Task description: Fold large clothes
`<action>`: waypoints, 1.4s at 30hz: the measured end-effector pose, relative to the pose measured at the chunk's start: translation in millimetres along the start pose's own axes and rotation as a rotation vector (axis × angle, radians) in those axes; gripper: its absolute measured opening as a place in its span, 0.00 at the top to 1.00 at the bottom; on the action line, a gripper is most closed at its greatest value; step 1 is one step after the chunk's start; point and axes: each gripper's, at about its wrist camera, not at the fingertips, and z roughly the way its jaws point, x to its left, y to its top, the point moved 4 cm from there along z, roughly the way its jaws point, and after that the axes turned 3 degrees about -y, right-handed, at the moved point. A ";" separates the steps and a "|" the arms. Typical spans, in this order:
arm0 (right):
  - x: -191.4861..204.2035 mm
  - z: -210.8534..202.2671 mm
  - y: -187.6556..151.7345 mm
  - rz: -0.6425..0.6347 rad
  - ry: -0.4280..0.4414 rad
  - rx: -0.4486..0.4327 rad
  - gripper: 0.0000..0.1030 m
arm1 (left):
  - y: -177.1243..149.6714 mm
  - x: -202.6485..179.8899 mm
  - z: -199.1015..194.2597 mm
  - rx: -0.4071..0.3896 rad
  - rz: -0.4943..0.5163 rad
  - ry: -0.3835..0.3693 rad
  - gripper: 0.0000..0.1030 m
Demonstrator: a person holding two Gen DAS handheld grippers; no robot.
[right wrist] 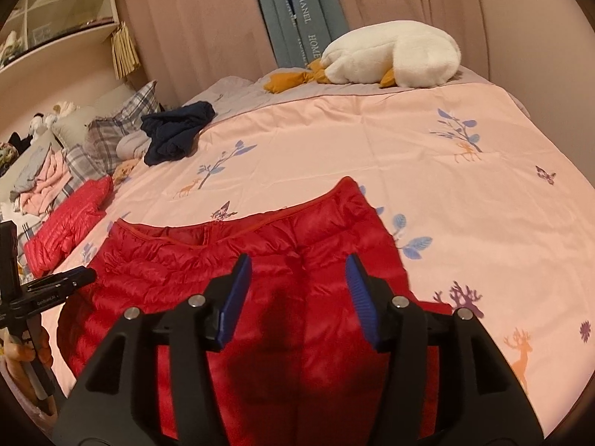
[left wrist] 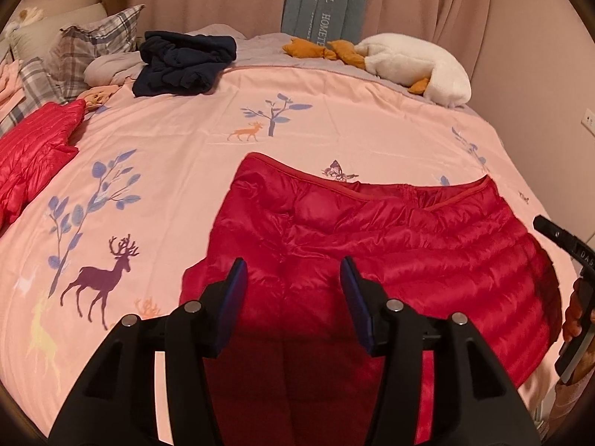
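A dark red quilted puffer garment [left wrist: 390, 245] lies spread flat on the pink bedspread [left wrist: 178, 141], its piped edge on the far side. My left gripper [left wrist: 293, 264] hovers over its near left part, jaws apart, with nothing between the blue pads. My right gripper [right wrist: 297, 260] hovers over the same garment [right wrist: 160, 271] toward its right side, also open and empty. Each gripper shows at the edge of the other's view: the right gripper [left wrist: 572, 260] and the left gripper [right wrist: 41, 290], each held by a hand.
A second, brighter red puffer jacket [left wrist: 33, 152] lies at the bed's left. A crumpled navy garment [left wrist: 182, 63], plaid pillows [left wrist: 93, 44] and a white plush goose [left wrist: 416, 63] sit along the far side. Curtains hang behind; shelves [right wrist: 55, 7] stand at the left.
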 end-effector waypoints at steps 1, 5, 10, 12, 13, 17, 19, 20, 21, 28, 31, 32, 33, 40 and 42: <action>0.8 4.7 1.4 -0.002 -0.004 0.006 0.47 | -0.4 0.1 5.2 0.008 0.002 0.005 0.49; -2.1 24.0 1.4 0.007 -0.040 0.048 0.46 | -3.6 4.3 22.0 0.039 -0.005 0.019 0.49; -25.6 58.4 -12.4 0.088 -0.104 0.188 0.45 | -7.0 7.1 32.2 0.058 -0.005 0.007 0.46; -36.3 67.9 -18.6 0.137 -0.106 0.221 0.45 | -8.4 7.3 36.5 0.072 -0.003 -0.006 0.46; -39.8 69.9 -19.8 0.152 -0.101 0.230 0.45 | -9.0 7.4 38.7 0.078 -0.004 -0.015 0.46; -41.0 67.8 -14.9 0.163 -0.099 0.229 0.44 | -6.5 5.4 41.5 0.089 -0.003 -0.021 0.46; -41.1 64.2 -6.9 0.167 -0.082 0.204 0.41 | -2.4 5.8 40.9 0.086 -0.006 -0.022 0.46; -41.2 62.8 -3.6 0.170 -0.079 0.192 0.39 | 1.3 7.0 40.4 0.081 -0.011 -0.026 0.46; -41.8 62.0 1.4 0.174 -0.080 0.179 0.35 | 3.7 8.1 40.9 0.078 -0.015 -0.027 0.46; -48.9 80.3 25.5 0.194 -0.053 0.187 0.19 | 33.3 22.9 50.5 0.051 -0.048 0.021 0.21; -46.8 92.4 28.7 0.178 -0.054 0.218 0.17 | 40.2 30.2 62.5 0.089 -0.085 -0.006 0.21; -45.4 95.8 28.2 0.174 -0.053 0.231 0.17 | 41.1 33.2 68.8 0.115 -0.102 -0.025 0.20; -45.0 100.9 27.9 0.173 -0.050 0.252 0.17 | 41.1 35.8 73.3 0.133 -0.119 -0.037 0.20; -31.4 111.4 23.3 0.084 -0.064 0.278 0.78 | 32.6 44.6 94.6 0.205 -0.196 -0.106 0.45; -22.6 110.4 25.3 0.040 -0.064 0.257 0.96 | 31.5 44.6 97.9 0.213 -0.196 -0.092 0.52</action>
